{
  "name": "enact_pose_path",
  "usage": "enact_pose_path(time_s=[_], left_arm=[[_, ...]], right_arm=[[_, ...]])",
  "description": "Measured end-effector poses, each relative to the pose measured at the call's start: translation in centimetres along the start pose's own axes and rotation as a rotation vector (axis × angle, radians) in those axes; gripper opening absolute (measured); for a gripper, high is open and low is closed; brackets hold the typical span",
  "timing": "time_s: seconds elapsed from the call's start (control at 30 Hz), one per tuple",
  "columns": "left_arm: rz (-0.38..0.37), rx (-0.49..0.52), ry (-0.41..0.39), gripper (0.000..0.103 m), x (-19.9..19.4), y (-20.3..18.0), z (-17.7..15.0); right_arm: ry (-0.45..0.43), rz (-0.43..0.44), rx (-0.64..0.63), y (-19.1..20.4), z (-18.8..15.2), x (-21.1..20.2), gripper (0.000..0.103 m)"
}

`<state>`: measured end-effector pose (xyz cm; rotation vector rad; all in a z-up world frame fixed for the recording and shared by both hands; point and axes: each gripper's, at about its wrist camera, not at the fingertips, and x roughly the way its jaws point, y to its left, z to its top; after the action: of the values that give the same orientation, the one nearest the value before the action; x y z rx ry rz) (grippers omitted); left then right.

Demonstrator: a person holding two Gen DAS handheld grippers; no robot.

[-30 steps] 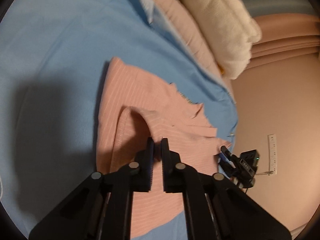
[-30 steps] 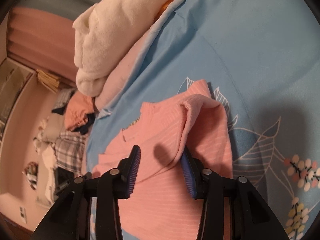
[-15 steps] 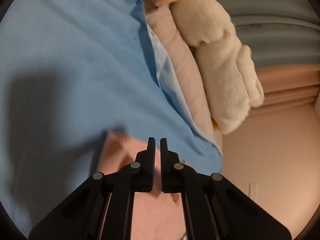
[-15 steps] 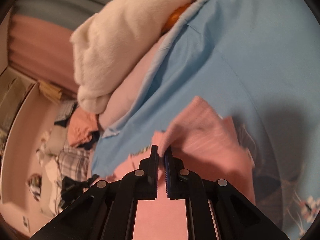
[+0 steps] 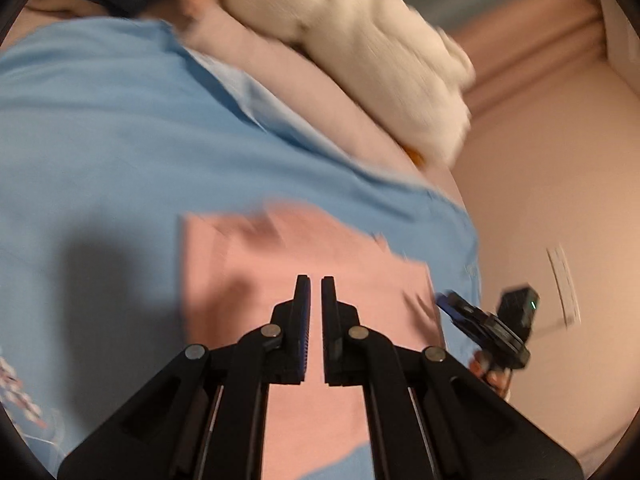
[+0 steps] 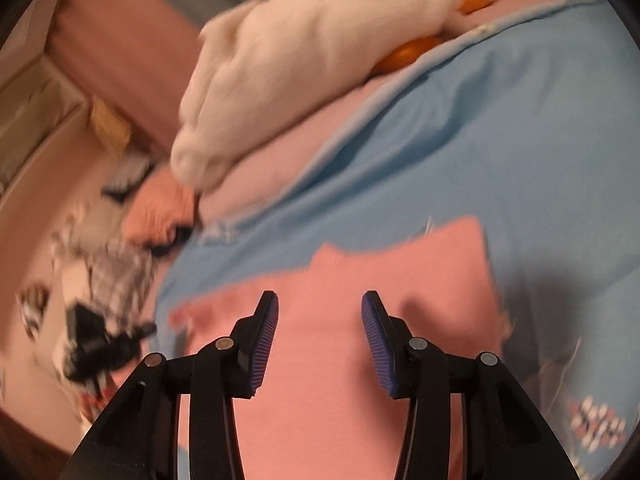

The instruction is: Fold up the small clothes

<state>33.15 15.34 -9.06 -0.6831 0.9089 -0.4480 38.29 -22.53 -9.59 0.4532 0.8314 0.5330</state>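
Both claws just let go of the pink top [image 6: 340,320], right claw [image 6: 320,328] spread apart, left claw [image 5: 316,320] together and empty, so that fold looks done on the blue bed [image 6: 500,140].

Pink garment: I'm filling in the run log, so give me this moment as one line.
stage: fold laid | pink garment: flat on blue bedsheet | left gripper: shut, empty | right gripper: just opened, empty, above garment
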Motion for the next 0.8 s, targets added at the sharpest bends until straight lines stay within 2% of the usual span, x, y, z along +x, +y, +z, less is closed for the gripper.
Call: enact_pose_path(time_s=[0.1,0.13,0.2,0.27,0.33,0.43,0.5,0.57,0.63,0.67,0.7,0.8], left_arm=[[0.017,0.027,0.050,0.002,2.9,-0.9,-0.7],[0.022,0.016,0.075,0.006,4.0,-0.5,-0.9],[0.069,0.001,0.108,0.006,5.8,0.2,-1.3],[0.141,-0.018,0.119,0.006,7.2,1.6,-1.6],[0.141,-0.064,0.103,0.000,7.6,3.0,-1.5],[0.145,-0.111,0.058,0.000,6.5,4.1,-0.8],[0.140,-0.124,0.049,0.002,5.2,4.4,-0.6],[0.133,-0.123,0.040,0.015,3.5,4.6,-0.9],[0.133,-0.113,0.014,0.046,0.9,4.7,-1.3],[0.139,-0.112,0.000,0.052,-0.1,4.9,-1.7],[0.143,-0.112,-0.014,0.055,-1.0,4.9,-2.1],[0.131,-0.122,-0.023,0.055,-2.9,5.9,-3.8]], right_arm=[[0.056,-0.047,-0.053,0.9,-2.0,0.8,0.047],[0.070,-0.050,-0.071,1.3,-2.7,1.0,0.047],[0.094,-0.071,-0.107,1.7,-3.6,1.6,0.047],[0.122,-0.127,-0.149,1.8,-4.0,2.4,0.047],[0.137,-0.146,-0.154,1.6,-3.8,3.3,0.047],[0.110,-0.166,-0.175,1.5,-2.8,3.8,0.047],[0.086,-0.176,-0.137,0.6,-1.9,4.1,0.047],[0.047,-0.172,-0.071,0.0,-1.7,3.2,0.047],[0.003,-0.130,-0.013,-0.5,-1.8,1.9,0.047],[-0.018,-0.092,0.016,-0.7,-2.3,0.9,0.047],[-0.027,-0.070,0.029,-0.5,-2.7,0.5,0.047],[-0.041,-0.016,0.034,0.2,-4.2,-1.1,0.050]])
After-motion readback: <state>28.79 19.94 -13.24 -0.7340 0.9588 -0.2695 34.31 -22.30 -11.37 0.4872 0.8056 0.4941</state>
